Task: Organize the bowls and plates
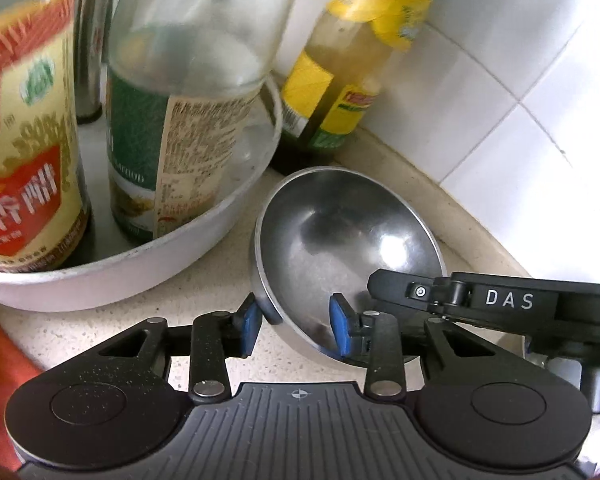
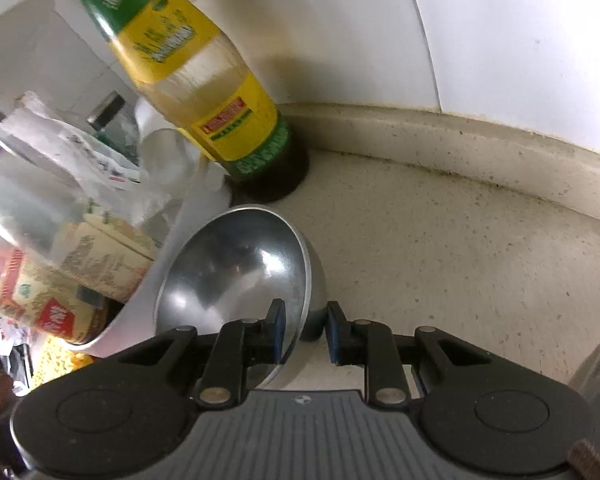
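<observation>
**Two grippers on one steel bowl, tilted against the basin**

Nearest you, both tools straddle the rim of the steel bowl (image 1: 340, 248). Your left gripper (image 1: 294, 328) has its blue pads parted, one outside the near edge and one inside the bowl; the outer pad looks to be touching the rim, but the gap is wider than the wall, so nothing is pinched yet. Your right gripper (image 2: 305, 330) is narrower: one pad inside the bowl, the other against its outer wall, with a little daylight left, so I read it as nearly closed but cannot tell whether it truly grips.

To do this step well, settle on one firm hold before you lift. Thin polished steel will slide under a light pinch, so seat the pads squarely across the rim and close fully. Lift away from the basin, not along it.

The bowl sits tipped on the speckled counter (image 2: 440, 248), mouth toward you, leaning on the white basin (image 1: 140, 276) just beside it. That basin holds a clear bottle (image 1: 180, 120) and a red-labelled bottle (image 1: 24, 152). Farther back a yellow-labelled bottle (image 2: 204, 80) stands near the tiled wall (image 1: 500, 80), close behind the bowl, so keep your lift clear of it.
</observation>
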Tool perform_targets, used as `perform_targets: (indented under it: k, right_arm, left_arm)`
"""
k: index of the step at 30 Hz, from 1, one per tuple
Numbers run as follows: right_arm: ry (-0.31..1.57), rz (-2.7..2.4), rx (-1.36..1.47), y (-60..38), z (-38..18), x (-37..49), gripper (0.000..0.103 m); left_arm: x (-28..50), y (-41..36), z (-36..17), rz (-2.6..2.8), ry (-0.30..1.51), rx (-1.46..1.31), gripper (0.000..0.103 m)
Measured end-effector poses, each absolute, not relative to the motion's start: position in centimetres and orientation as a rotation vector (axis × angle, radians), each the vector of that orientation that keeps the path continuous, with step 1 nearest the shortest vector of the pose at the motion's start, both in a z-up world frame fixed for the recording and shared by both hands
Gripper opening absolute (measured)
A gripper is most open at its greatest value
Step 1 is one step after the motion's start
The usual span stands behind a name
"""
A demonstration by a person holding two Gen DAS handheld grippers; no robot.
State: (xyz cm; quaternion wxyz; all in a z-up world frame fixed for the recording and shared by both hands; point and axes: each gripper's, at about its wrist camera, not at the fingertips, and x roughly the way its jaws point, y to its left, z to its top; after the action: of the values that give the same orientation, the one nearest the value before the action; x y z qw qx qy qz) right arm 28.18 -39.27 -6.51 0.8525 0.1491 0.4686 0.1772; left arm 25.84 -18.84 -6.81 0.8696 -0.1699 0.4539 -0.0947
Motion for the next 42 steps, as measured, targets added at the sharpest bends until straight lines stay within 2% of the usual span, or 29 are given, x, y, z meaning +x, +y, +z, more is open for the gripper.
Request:
perform_targets:
  k: [14, 25, 42]
  right_arm:
    - [0.908, 0.360, 0.365, -40.9, -2.4, 24.4, 0.020]
    - [0.849, 0.280, 0.374, -41.2, 1.6, 16.6, 0.021]
    - [0.956, 0.108, 0.404, -41.9, -2.2, 11.6, 0.023]
  left_arm:
    - [23.0, -19.6, -2.0, -0.298, 0.815, -0.280, 0.048]
    - [17.8, -19.7, 1.5, -0.437, 0.756, -0.223, 0.053]
    - [15.6, -21.9, -1.7, -0.531, 0.866, -0.121, 0.052]
